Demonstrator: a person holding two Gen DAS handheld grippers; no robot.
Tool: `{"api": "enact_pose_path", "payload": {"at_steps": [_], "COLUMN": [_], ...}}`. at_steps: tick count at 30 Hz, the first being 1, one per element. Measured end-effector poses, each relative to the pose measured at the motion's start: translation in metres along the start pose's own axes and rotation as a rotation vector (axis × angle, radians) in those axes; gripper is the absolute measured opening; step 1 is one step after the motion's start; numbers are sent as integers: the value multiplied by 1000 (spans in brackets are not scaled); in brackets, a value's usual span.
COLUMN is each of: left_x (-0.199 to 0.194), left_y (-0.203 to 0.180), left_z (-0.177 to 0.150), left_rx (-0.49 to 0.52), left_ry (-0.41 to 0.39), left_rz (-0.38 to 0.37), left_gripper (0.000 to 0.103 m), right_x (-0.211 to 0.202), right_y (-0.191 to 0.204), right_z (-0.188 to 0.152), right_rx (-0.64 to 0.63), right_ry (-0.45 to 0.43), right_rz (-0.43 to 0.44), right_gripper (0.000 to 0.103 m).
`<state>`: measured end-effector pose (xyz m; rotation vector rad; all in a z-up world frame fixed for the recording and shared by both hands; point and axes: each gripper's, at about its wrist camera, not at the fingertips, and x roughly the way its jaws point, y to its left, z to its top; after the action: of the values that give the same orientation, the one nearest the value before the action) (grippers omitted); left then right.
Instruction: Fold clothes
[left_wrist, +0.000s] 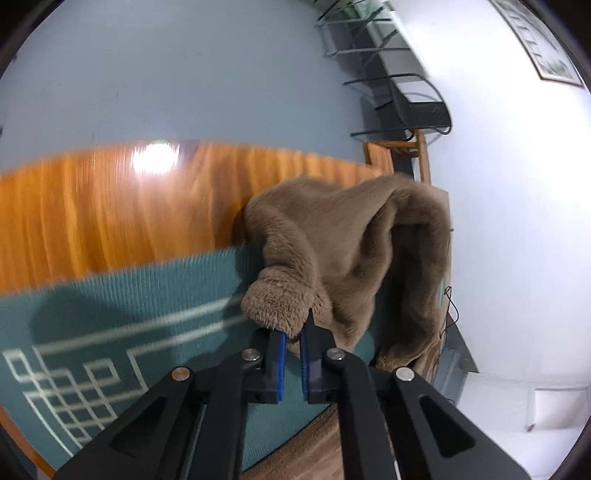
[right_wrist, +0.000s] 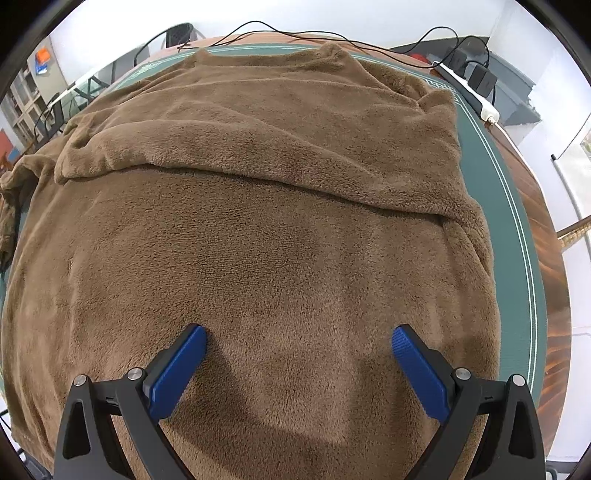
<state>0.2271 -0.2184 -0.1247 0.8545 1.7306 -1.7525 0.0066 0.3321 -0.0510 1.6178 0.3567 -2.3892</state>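
The left claw (left_wrist: 293, 338) was almost closed. Its two blue pads (left_wrist: 282, 365) pinched a fluffy end of the brown fleece garment (left_wrist: 343, 251). The pinched bit looked like a soft, round lump just above the tips. From there the cloth rose up off the worktop (left_wrist: 103, 206) and hung in big, loose folds to the right. Under it lay a green mat (left_wrist: 155, 295) with pale line patterns. The orange wood of the worktop showed beyond the mat, with a bright spot of light on it. The view was a little blurry.

The right claw (right_wrist: 299, 334) was wide open. Its blue pads (right_wrist: 177, 369) stood far apart, and nothing was held between them. The tips were low over the brown garment (right_wrist: 258, 240), but it was hard to tell if they touched it. Here the garment lay spread out flat and covered most of the green mat (right_wrist: 517, 240). One part was folded over the rest and made a long edge across the middle. The cloth looked soft and fuzzy, with a few wrinkles near the far end. A white power strip (right_wrist: 469, 92) with black plugs and thin black cables (right_wrist: 295, 35) sat at the far edge of the worktop.
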Motion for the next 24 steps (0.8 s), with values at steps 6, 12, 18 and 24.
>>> {"api": "enact_pose_path", "payload": {"at_steps": [6, 12, 18, 24], "left_x": [-53, -115, -144, -134], "left_y": [-35, -87, -151, -190], "left_z": [43, 99, 136, 146], "left_rx": [139, 328, 575, 719], "left_ry": [-185, -349, -397, -365], "left_rz": [18, -12, -146, -160], "left_gripper": [6, 6, 6, 6], "right_x": [1, 1, 1, 1], "right_y": [-3, -1, 1, 3], "right_z": [-1, 0, 2, 4], "right_rx": [19, 18, 20, 32], "right_ry": [3, 5, 7, 7], "right_rz": [8, 4, 3, 0], "right_gripper": [102, 102, 102, 102]}}
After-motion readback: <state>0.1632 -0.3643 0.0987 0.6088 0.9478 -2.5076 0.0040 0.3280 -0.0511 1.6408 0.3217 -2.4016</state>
